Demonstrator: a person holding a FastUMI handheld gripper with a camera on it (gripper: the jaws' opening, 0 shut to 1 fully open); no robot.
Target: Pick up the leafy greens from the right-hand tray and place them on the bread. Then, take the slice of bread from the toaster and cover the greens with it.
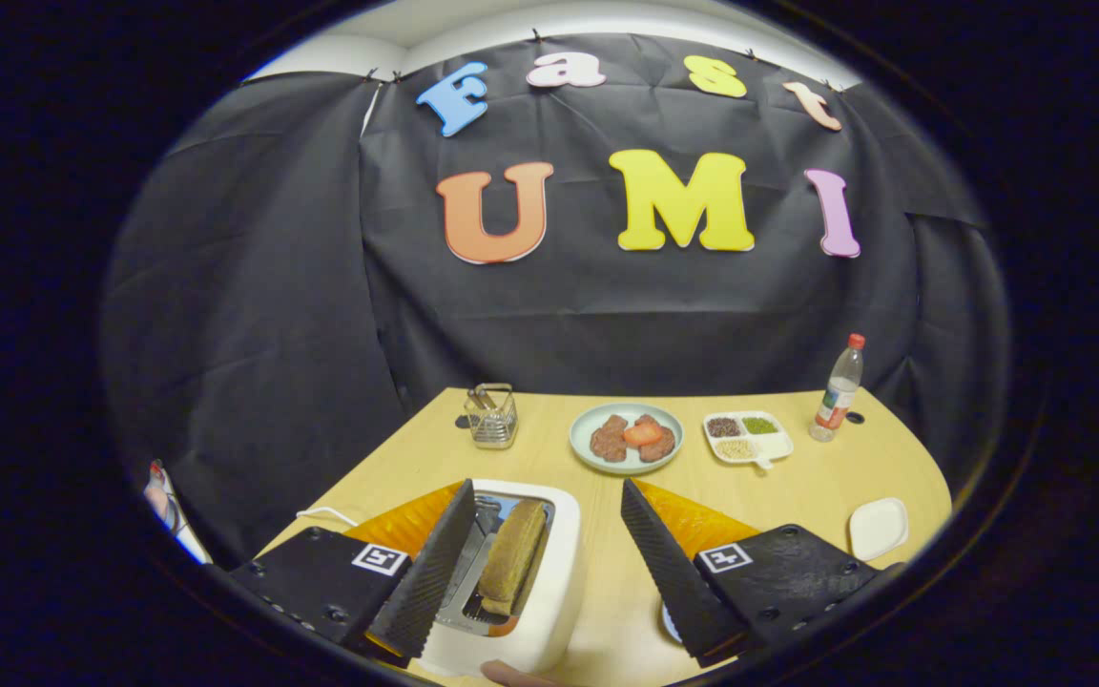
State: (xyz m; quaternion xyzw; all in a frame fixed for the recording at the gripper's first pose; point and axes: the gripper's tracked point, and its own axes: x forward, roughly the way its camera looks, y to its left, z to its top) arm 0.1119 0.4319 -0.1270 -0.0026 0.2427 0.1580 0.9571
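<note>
My gripper is open and wide, with nothing held between its fingers. A white toaster stands on the wooden table just ahead of the fingers, nearer the left one. A brown slice of bread stands upright in its slot, its top edge poking out. The left finger partly covers the toaster's left side. Beyond the fingers lies a pale green plate with brown pieces and an orange-red piece on top.
A wire basket stands at the back left of the table. Right of the plate lies a divided white tray of grains, then a bottle with a red cap. A small white dish lies beside the right finger.
</note>
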